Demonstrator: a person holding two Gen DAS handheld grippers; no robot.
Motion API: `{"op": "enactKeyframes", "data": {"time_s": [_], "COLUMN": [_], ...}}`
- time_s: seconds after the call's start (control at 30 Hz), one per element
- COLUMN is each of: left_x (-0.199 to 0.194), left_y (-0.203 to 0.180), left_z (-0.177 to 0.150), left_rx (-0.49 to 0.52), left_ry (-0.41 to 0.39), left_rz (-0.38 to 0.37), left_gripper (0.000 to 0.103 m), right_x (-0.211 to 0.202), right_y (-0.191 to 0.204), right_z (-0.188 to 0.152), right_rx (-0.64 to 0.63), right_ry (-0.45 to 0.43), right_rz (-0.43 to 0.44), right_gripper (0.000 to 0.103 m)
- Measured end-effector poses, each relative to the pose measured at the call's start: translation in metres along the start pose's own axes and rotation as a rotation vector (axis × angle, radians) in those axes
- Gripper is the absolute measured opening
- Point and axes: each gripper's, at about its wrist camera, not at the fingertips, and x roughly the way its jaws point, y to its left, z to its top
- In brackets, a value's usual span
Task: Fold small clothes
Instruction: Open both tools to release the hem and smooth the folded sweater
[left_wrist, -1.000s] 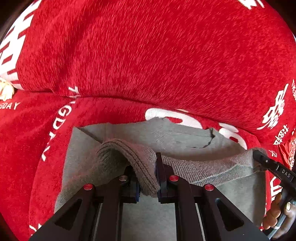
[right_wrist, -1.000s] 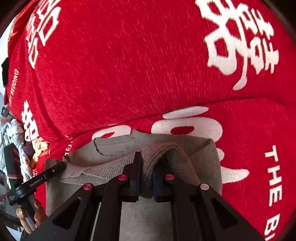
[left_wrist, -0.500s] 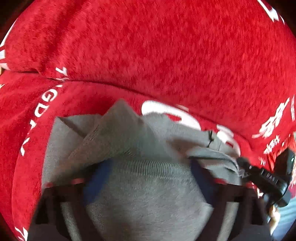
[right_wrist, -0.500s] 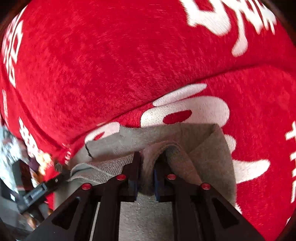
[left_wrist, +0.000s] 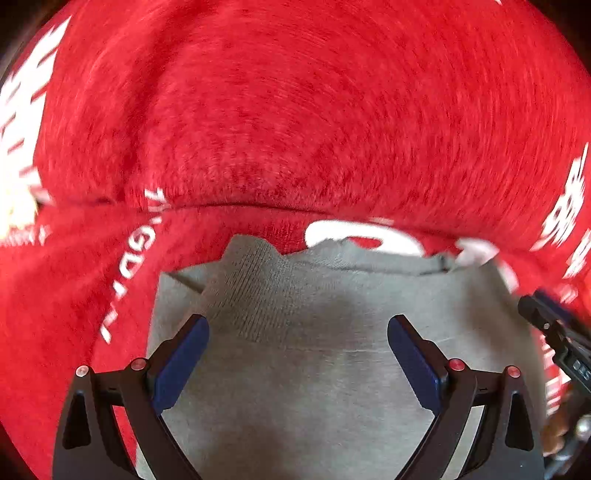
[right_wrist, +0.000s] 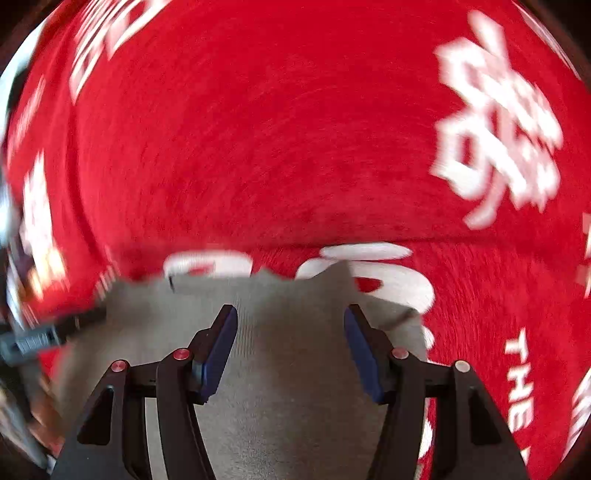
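Jaws of the left gripper (left_wrist: 298, 338) stand spread wide, having just opened, blue pads (left_wrist: 181, 363) clear of the cloth under them. The right gripper (right_wrist: 290, 328) has just been opening too, its jaws parted, nothing pinched. Below both lies the grey garment (left_wrist: 332, 332), released and folded over on itself, flat on a red blanket (left_wrist: 295, 129) with white lettering. Both views are blurred.
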Motion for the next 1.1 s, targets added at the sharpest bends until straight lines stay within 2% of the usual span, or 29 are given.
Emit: {"op": "enactKeyframes", "data": {"time_s": [0.07, 0.2, 0.27, 0.43, 0.5, 0.6, 0.73, 0.83, 0.93, 1.0, 1.03, 1.1], "left_x": [0.015, 0.042, 0.045, 0.055, 0.051, 0.026, -0.02, -0.047, -0.053, -0.05, -0.046, -0.047], "left_y": [-0.005, 0.008, 0.007, 0.001, 0.002, -0.003, -0.009, -0.009, -0.017, -0.023, -0.02, -0.008], "left_z": [-0.001, -0.007, -0.008, -0.008, -0.009, -0.021, -0.055, -0.085, -0.114, -0.131, -0.14, -0.148], "left_rx": [0.039, 0.016, 0.019, 0.039, 0.037, 0.043, 0.036, 0.011, 0.008, 0.038, 0.05, 0.037], "left_ry": [0.024, 0.08, 0.069, 0.076, 0.081, 0.039, -0.035, -0.071, -0.058, -0.041, -0.032, -0.057], "left_rz": [0.047, 0.078, 0.08, 0.11, 0.116, 0.143, 0.08, 0.036, 0.013, 0.069, 0.088, 0.05], "left_gripper": [0.098, 0.098, 0.098, 0.102, 0.102, 0.101, 0.102, 0.101, 0.102, 0.102, 0.102, 0.102], "right_x": [0.017, 0.05, 0.047, 0.048, 0.043, 0.019, -0.027, -0.042, -0.043, -0.042, -0.045, -0.053], "right_y": [0.008, -0.014, -0.033, -0.037, -0.033, -0.019, -0.002, 0.017, 0.038, 0.043, 0.039, 0.021], "right_z": [-0.002, -0.008, -0.013, -0.016, -0.016, -0.022, -0.047, -0.067, -0.087, -0.101, -0.107, -0.118], "right_rx": [-0.043, -0.003, 0.057, 0.065, 0.051, 0.026, 0.048, 0.034, -0.039, -0.07, -0.078, -0.048], "right_ry": [0.036, 0.132, 0.112, 0.118, 0.123, 0.091, 0.028, 0.026, 0.046, 0.047, 0.026, 0.008], "right_rz": [-0.025, -0.11, -0.056, -0.083, -0.102, -0.106, -0.02, 0.028, 0.018, -0.01, -0.026, -0.034], "right_gripper": [0.064, 0.063, 0.063, 0.063, 0.063, 0.064, 0.065, 0.066, 0.066, 0.066, 0.066, 0.067]}}
